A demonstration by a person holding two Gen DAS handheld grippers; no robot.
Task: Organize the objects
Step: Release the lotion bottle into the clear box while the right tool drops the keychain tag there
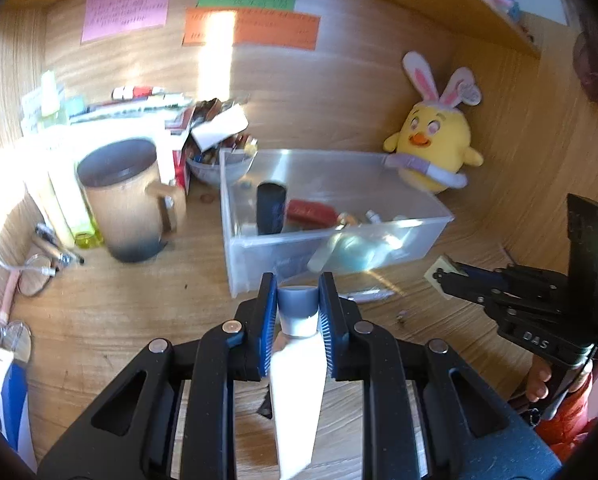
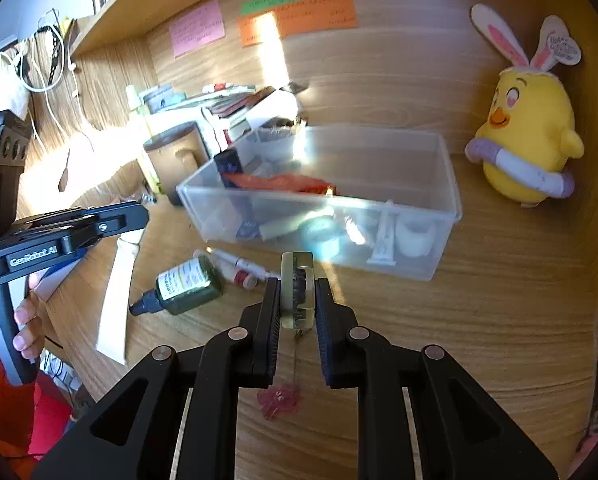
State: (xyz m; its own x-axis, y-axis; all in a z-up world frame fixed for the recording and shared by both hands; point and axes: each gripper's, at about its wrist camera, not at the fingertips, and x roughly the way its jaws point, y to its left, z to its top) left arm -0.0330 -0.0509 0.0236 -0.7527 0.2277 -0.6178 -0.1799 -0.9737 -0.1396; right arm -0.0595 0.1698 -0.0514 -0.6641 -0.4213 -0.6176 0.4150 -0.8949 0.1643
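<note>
In the left wrist view my left gripper is shut on a white tube with a grey cap, held above the wooden desk just in front of the clear plastic bin. My right gripper is shut on a clear resin keychain block; a pink charm dangles under it. It hovers near the bin's front wall. The bin holds a dark cylinder, a red item, tape rolls and small bits. A green bottle and a slim tube lie on the desk beside the bin.
A brown mug stands left of the bin, with books and a small bowl behind it. A yellow plush chick leans at the bin's far right corner. Glasses and pens lie at the left. A person's hand grips each handle.
</note>
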